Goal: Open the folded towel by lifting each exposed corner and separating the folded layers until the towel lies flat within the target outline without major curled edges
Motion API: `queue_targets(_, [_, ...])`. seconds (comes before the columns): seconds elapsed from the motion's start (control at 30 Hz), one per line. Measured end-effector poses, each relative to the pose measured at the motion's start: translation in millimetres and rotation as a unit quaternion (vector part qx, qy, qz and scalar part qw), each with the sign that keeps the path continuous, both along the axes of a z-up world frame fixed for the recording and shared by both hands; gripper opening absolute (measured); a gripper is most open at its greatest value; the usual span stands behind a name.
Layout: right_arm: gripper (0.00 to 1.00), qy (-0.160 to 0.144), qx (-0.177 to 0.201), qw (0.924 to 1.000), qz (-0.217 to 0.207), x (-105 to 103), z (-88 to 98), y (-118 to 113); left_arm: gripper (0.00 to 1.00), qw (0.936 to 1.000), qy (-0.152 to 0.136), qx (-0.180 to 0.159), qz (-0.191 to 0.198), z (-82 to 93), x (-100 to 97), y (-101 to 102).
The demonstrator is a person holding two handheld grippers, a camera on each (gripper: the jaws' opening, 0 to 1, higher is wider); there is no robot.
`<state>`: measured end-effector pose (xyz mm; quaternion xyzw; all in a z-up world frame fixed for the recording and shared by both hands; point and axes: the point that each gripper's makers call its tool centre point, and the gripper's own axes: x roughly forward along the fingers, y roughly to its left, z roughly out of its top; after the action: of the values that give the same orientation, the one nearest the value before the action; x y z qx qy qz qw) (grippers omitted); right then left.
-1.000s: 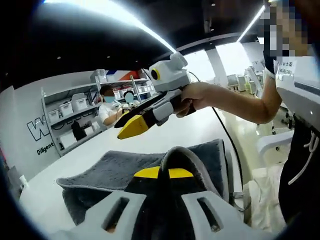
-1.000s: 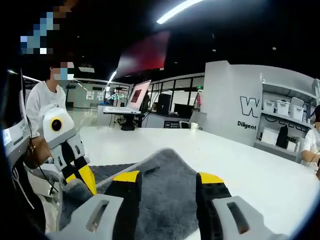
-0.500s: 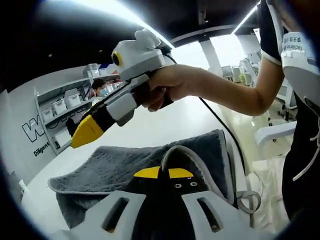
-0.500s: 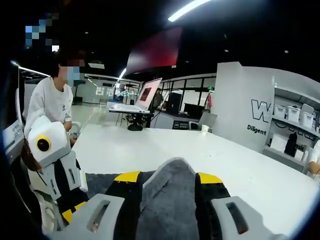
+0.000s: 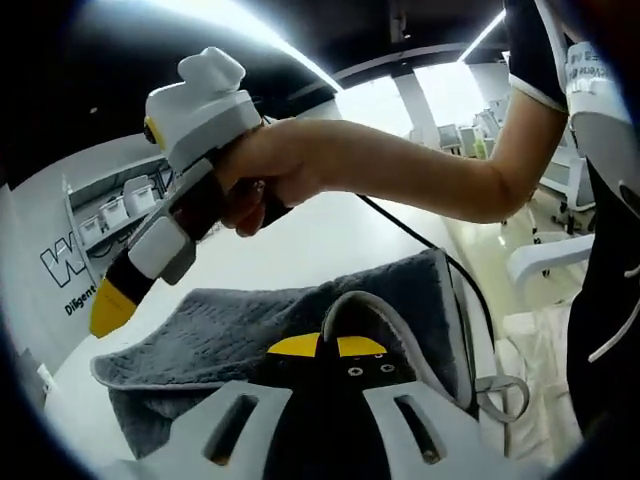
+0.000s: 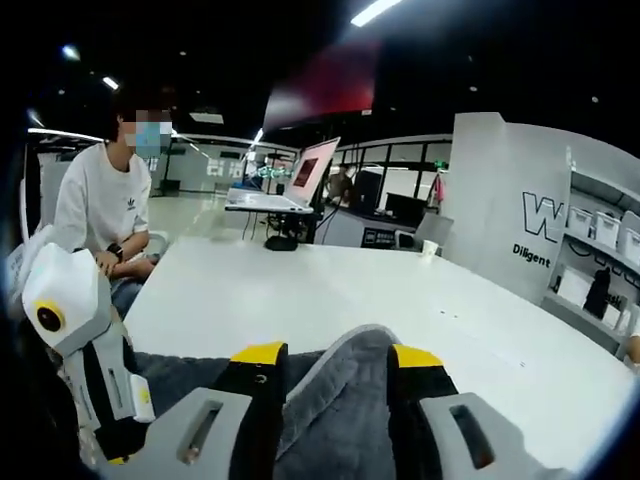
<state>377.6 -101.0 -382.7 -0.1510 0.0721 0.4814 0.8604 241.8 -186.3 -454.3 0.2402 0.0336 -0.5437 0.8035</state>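
Grey towel [image 5: 300, 325]: on the white table [image 5: 330, 235], one folded edge raised.

My left gripper [image 5: 327, 345]: yellow tips pressed together on a towel loop arching over them.

My right gripper [image 6: 335, 353]: jaws set apart, a towel fold humped between them; whether they grip it I cannot tell. In the left gripper view it crosses above the towel, hand [image 5: 265, 180] on its handle, blocking the shelving [image 5: 110, 215].

Surroundings: laptop [image 6: 300, 180] on a far desk, seated person [image 6: 105, 215] beyond the table edge.
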Motion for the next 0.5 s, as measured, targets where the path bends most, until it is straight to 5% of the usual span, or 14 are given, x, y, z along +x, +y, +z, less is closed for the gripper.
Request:
queue_targets(0.33, [0.35,0.037,-0.035,0.9985,0.017,11.7,-20.5,25.3,0.02,0.9996,-0.006,0.026,-0.007,-5.2,-2.0,-4.6])
queue_targets(0.5, [0.34,0.033,-0.046,0.9981,0.025,2.9,-15.1,24.2,0.02,0.9985,-0.019,0.049,-0.016,-7.1,-3.3,-5.4])
